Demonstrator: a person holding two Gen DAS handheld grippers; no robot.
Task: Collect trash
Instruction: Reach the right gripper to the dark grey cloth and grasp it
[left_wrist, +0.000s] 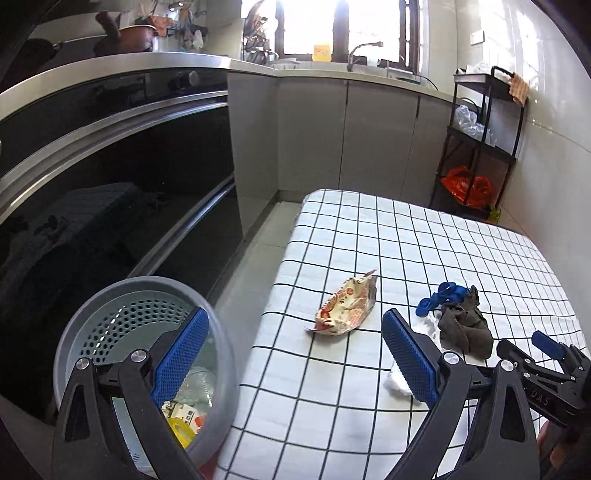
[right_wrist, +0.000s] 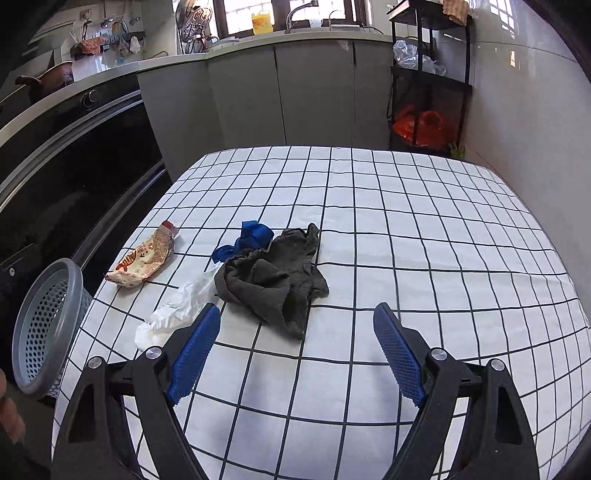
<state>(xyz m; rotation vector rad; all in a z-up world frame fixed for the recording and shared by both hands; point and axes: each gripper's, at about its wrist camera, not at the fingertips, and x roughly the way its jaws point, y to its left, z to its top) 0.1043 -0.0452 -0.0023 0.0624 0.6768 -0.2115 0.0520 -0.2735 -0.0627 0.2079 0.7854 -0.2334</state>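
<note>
Judging by litter already inside the grey bin (left_wrist: 147, 332) at lower left, collecting is underway: both left gripper (left_wrist: 291, 354) and right gripper (right_wrist: 295, 350) gape empty, while snack wrapper (right_wrist: 142, 260), white tissue (right_wrist: 173, 314), blue scrap (right_wrist: 255, 234) and grey rag (right_wrist: 273, 277) remain mid-table.

Wrapper (right_wrist: 142, 260), glove (right_wrist: 255, 236), cloth (right_wrist: 273, 277) and tissue (right_wrist: 173, 314) are lying on the table (right_wrist: 406, 240): wrapper leftmost, cloth overlapping glove and tissue. Bin (right_wrist: 48, 325) is standing left of the table, holding trash.

Left hand-held gripper (left_wrist: 291, 354) jaws wide apart, empty, right hand-held gripper (right_wrist: 295, 350) likewise, both angled downward
</note>
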